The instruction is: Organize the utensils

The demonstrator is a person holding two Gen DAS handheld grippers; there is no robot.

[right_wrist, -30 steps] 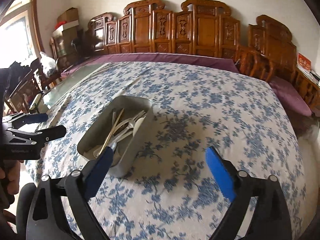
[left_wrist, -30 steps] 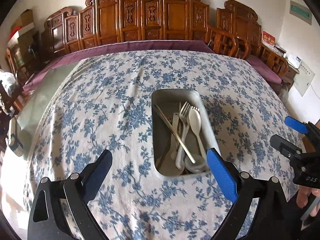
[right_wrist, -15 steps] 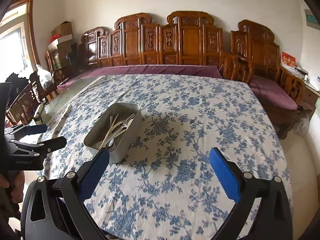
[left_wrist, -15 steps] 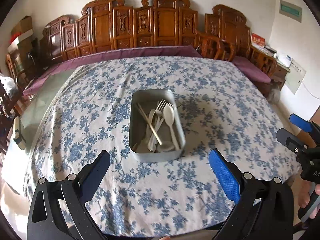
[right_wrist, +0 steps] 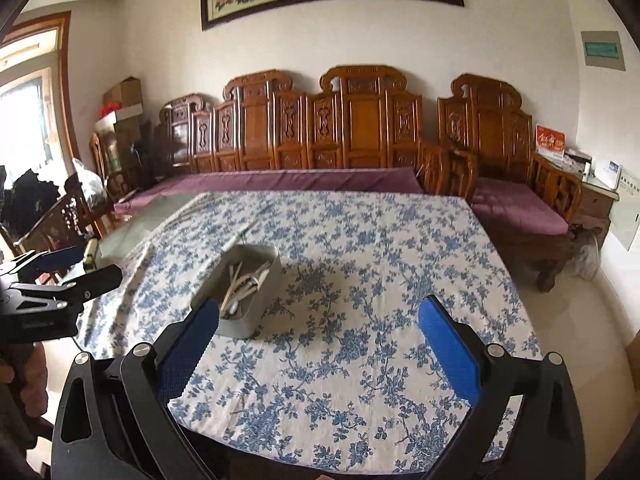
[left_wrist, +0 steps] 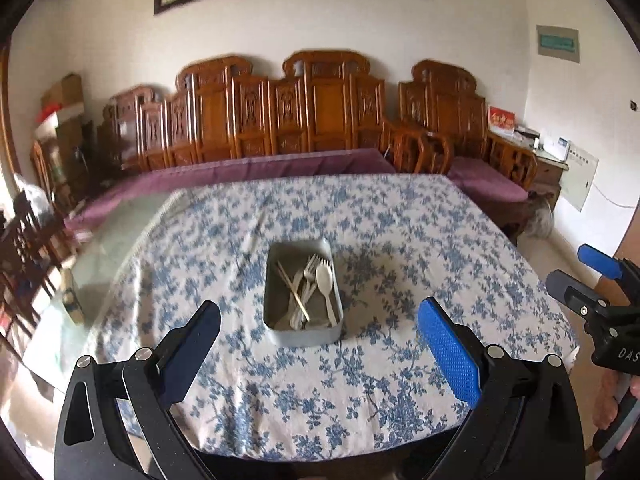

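Observation:
A grey metal tray (left_wrist: 276,332) stands near the middle of the blue-flowered tablecloth (left_wrist: 400,240). In it lie white plastic forks (left_wrist: 308,270), a white spoon (left_wrist: 325,282) and wooden chopsticks (left_wrist: 294,292). The tray also shows in the right wrist view (right_wrist: 256,312). My left gripper (left_wrist: 318,344) is open and empty, held back off the table's near edge. My right gripper (right_wrist: 318,344) is open and empty, also behind the near edge; it shows at the right of the left wrist view (left_wrist: 592,280).
Carved wooden benches (left_wrist: 320,120) with purple cushions line the far wall. Dark chairs (right_wrist: 60,220) stand at the left. A bare glass strip of table (left_wrist: 112,240) lies left of the cloth. A small cabinet (right_wrist: 596,196) stands at the right wall.
Both grippers have pulled back and up from the table; the tray now looks smaller and farther away. Both stay open and empty.

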